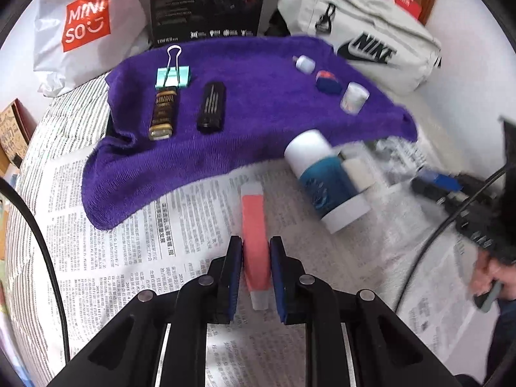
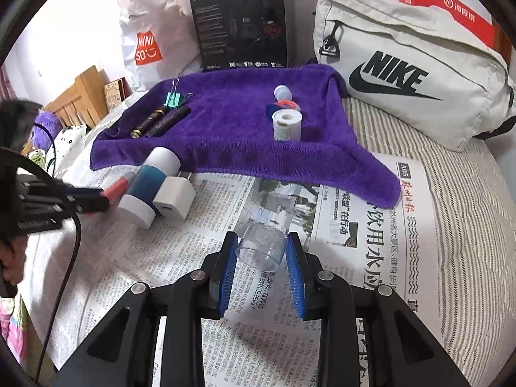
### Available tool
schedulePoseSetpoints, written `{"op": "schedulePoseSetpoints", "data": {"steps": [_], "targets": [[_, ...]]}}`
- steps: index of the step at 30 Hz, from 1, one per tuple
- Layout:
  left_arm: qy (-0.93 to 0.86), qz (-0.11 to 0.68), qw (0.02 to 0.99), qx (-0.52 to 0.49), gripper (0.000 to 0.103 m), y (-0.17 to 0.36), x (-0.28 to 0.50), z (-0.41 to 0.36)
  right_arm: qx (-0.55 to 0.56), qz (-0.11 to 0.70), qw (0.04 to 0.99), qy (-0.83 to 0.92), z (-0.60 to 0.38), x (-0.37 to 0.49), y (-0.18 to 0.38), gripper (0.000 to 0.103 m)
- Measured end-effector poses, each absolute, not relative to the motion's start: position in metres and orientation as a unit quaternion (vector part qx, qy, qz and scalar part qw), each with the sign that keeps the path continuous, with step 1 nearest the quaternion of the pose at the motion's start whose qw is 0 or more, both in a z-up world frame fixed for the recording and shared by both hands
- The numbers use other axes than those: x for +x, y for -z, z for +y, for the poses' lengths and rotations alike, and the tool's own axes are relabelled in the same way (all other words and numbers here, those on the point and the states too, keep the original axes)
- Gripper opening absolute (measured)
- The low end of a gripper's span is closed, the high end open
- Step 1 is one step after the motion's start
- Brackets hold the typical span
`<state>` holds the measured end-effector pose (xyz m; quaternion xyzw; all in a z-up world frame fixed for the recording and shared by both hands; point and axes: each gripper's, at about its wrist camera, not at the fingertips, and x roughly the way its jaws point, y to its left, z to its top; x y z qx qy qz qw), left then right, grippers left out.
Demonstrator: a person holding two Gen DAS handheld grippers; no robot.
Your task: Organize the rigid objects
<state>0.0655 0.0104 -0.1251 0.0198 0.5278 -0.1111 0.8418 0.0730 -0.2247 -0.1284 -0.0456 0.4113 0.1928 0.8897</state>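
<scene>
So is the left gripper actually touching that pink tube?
Touching. The left wrist view shows the left gripper with both blue pads pressed against the pink tube.

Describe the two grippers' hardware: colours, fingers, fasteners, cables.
Both match: the left gripper and right gripper have matte black angular linkage arms with cut-out slots and round silver pivot pins. Their fingers are black with ribbed blue pads. A thin black cable trails from the left gripper's body, seen at the right camera's edge.
</scene>
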Motion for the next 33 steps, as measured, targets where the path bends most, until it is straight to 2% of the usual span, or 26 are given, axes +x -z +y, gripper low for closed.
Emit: {"op": "schedulePoseSetpoints", "data": {"steps": [15, 33], "targets": [[0.104, 0.518, 0.846, 0.072, 0.016, 0.126, 0.08, -0.007, -0.044, 0.417, 0.886, -0.198, -0.223, 0.067, 0.129, 0.031], [0.145, 0.505, 0.851, -0.007, 0.016, 0.091, 0.086, 0.017, -0.047, 0.417, 0.88, -0.222, -0.213, 0.084, 0.104, 0.031]]}}
